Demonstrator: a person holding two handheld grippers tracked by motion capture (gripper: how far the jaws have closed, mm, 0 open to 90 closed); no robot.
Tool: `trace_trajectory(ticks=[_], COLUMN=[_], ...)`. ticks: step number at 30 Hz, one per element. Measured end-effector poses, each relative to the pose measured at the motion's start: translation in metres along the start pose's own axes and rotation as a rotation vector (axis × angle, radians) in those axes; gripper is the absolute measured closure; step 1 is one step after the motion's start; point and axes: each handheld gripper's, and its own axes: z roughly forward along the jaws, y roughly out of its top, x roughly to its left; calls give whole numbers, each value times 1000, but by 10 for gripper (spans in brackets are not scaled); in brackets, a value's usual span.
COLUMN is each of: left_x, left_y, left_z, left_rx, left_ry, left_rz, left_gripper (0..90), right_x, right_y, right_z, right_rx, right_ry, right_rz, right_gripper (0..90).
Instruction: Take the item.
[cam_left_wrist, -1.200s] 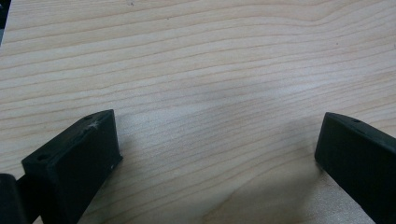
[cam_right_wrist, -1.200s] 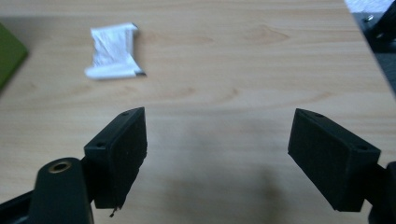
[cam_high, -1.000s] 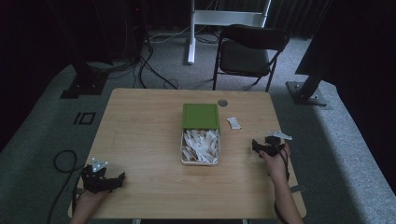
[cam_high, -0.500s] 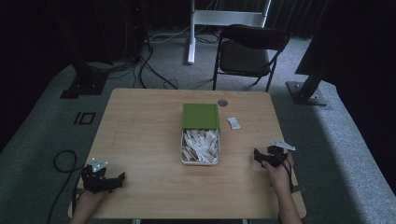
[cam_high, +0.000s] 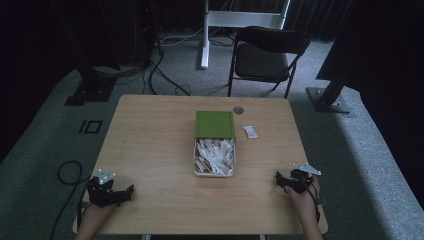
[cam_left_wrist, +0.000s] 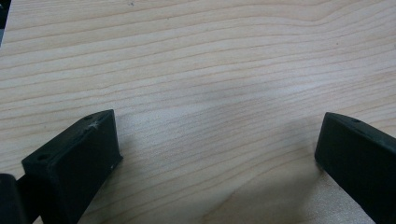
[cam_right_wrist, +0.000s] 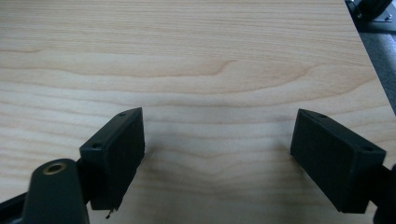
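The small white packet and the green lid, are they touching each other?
Apart. In the high view, the packet lies to the right of the lid, with a strip of bare table plainly visible between them.

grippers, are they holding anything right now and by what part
Nothing is held. The left gripper and right gripper are both open over bare table.

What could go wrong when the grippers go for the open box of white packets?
The white packets are heaped loosely in the shallow metal box, so one may spill out or several be pinched together. The green lid lies touching the box and could get pushed. Both the left gripper and right gripper start far away.
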Motion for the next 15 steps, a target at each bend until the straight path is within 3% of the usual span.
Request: trace_trajectory(ticks=[3, 7, 11, 15], left_x=[0, 0, 0, 0], left_y=[0, 0, 0, 0], left_z=[0, 0, 0, 0], left_rx=[0, 0, 0, 0], left_ry=[0, 0, 0, 0], left_rz=[-1, 0, 0, 0], left_gripper=[7, 7, 7, 7], right_x=[-2, -2, -3, -4], right_y=[-4, -10, -15, -17], right_z=[-5, -10, -15, -17], right_rx=[-11, 22, 21, 19], right_ry=[-10, -12, -24, -11], right_rz=[-7, -8, -1, -3], right_gripper=[173, 174, 174, 173])
